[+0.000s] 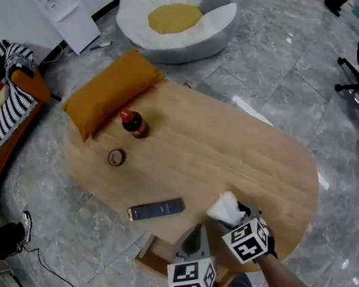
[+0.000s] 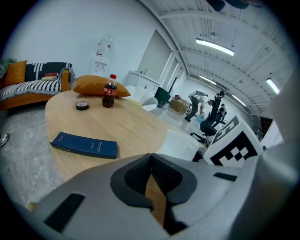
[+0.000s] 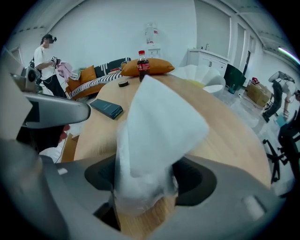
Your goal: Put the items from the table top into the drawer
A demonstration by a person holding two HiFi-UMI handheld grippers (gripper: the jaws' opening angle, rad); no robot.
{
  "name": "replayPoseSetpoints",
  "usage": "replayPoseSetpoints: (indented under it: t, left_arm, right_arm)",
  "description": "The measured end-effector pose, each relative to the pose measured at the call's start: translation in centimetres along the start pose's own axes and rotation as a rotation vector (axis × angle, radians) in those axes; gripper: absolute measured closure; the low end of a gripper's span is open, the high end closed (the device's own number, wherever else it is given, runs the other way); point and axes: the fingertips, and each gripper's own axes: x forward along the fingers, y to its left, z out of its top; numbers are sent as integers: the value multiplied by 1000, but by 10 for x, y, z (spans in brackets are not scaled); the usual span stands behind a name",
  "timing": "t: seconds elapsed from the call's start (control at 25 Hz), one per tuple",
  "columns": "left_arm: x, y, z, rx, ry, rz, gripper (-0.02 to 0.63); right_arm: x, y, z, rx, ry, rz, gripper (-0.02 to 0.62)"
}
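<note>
I look for writing first. The flat blue box (image 2: 84,145) carries a line of small pale print, but it is too small for me to read. The dark soda bottle (image 2: 109,92) has a red cap and a red label whose words I cannot make out either. The only clear print is the black and white squares on the marker cube (image 1: 248,241) of the right gripper (image 3: 146,185). This gripper points steeply down at the near edge of the table (image 1: 221,146), and its jaws pinch a soft white packet (image 3: 157,126), which sticks up between them. I cannot tell whether the packet touches the wood. The left gripper (image 2: 151,158) is just beside it, tilted less steeply, with its jaws pressed together and nothing in them. It is above the open drawer (image 1: 156,253) under the table's near edge. A tape roll (image 2: 82,105) lies near the bottle at the far end.
</note>
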Motion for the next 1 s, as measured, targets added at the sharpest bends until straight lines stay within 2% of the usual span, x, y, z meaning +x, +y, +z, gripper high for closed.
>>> replayPoseSetpoints:
  t: [0.12, 0.48, 1.0]
  left_arm:
    - [1, 0, -2, -12, -2, 1, 597]
    - [-10, 5, -12, -32, 1, 11, 597]
    - [-41, 19, -26, -46, -12, 42, 597]
  right_arm:
    - [-1, -1, -1, 4, -4, -8, 297]
    - [-8, 0, 3, 3, -40, -37, 342]
    - [-36, 38, 17, -22, -125, -20, 356]
